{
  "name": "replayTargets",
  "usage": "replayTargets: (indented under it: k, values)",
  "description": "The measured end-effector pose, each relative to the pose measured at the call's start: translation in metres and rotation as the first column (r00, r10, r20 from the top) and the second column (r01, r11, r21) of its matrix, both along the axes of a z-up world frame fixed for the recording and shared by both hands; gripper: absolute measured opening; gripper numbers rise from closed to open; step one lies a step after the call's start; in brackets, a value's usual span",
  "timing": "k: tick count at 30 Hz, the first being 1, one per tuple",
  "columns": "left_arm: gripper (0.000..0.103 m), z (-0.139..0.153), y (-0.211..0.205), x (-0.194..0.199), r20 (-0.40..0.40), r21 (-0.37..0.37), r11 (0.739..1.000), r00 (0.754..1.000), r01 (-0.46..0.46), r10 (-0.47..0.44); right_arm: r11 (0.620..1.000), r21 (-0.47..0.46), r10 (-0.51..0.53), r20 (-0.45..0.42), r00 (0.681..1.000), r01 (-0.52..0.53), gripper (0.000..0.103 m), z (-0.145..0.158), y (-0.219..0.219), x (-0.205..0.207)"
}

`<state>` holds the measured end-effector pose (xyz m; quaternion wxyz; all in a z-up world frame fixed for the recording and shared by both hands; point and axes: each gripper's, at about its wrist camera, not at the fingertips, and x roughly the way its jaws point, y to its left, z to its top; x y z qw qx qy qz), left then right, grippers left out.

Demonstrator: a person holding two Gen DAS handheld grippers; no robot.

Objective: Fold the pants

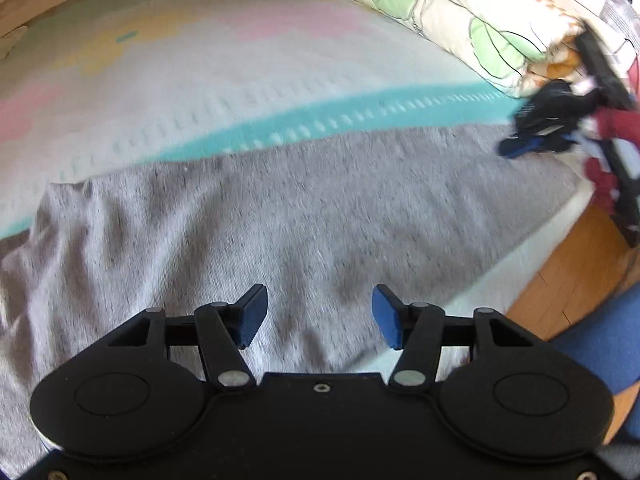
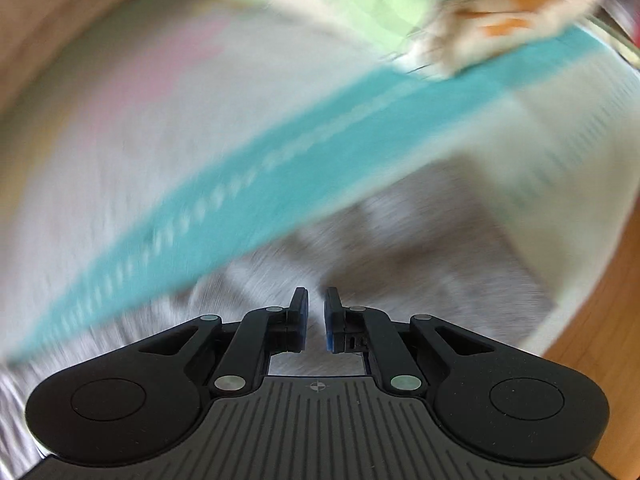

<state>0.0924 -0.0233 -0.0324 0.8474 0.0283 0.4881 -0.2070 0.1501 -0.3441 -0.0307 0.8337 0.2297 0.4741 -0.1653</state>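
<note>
Grey pants (image 1: 280, 208) lie spread and wrinkled on the bed, reaching its right edge. My left gripper (image 1: 320, 300) hovers just above them, jaws open and nothing between the blue pads. My right gripper (image 2: 316, 300) is over the pants' far end (image 2: 420, 248); its jaws are shut to a narrow slit and hold nothing. The right wrist view is heavily blurred. In the left wrist view the right gripper (image 1: 520, 140) appears at the far right, blurred, held by a hand in a red sleeve (image 1: 612, 124).
The bed sheet (image 1: 200, 92) is pale with a teal stripe (image 1: 320, 120) just beyond the pants. A folded floral quilt (image 1: 460, 12) lies at the back right. Wooden floor (image 1: 580, 264) runs along the bed's right edge, with blue fabric (image 1: 600, 344) beside it.
</note>
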Motion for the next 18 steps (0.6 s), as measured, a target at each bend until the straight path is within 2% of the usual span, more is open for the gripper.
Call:
replayTargets:
  k: [2,4,6,8,9,12,18]
  values:
    - [0.061,-0.003,-0.002,0.004,-0.009,0.010,1.000,1.000,-0.003,0.003,0.997,0.022,-0.080,0.041,0.996,0.080,0.009,0.007,-0.023,-0.016]
    - [0.061,-0.009,-0.004,0.007,-0.028,0.024,1.000,1.000,-0.001,0.002,0.985,0.041,-0.168,0.063,0.984,0.166,0.014,0.010,-0.042,-0.032]
    - [0.061,-0.017,-0.006,0.007,-0.055,0.047,0.999,0.999,0.001,0.001,0.969,0.051,-0.246,0.075,0.966,0.243,0.037,0.009,-0.059,-0.047]
    - [0.061,-0.026,-0.008,0.009,-0.085,0.068,0.998,0.996,0.009,-0.003,0.952,0.051,-0.306,0.068,0.950,0.303,0.050,0.007,-0.072,-0.056]
    - [0.061,-0.028,-0.008,0.008,-0.088,0.075,0.997,0.996,0.011,-0.004,0.945,0.057,-0.325,0.057,0.944,0.322,0.053,0.005,-0.077,-0.060]
    - [0.061,-0.029,-0.012,0.005,-0.066,0.096,0.995,0.998,0.030,-0.024,0.928,0.101,-0.361,0.016,0.932,0.358,0.055,-0.005,-0.088,-0.067]
    - [0.061,-0.029,-0.010,0.008,-0.081,0.078,0.997,0.997,0.014,-0.008,0.907,0.179,-0.381,-0.038,0.924,0.381,0.056,-0.027,-0.096,-0.064]
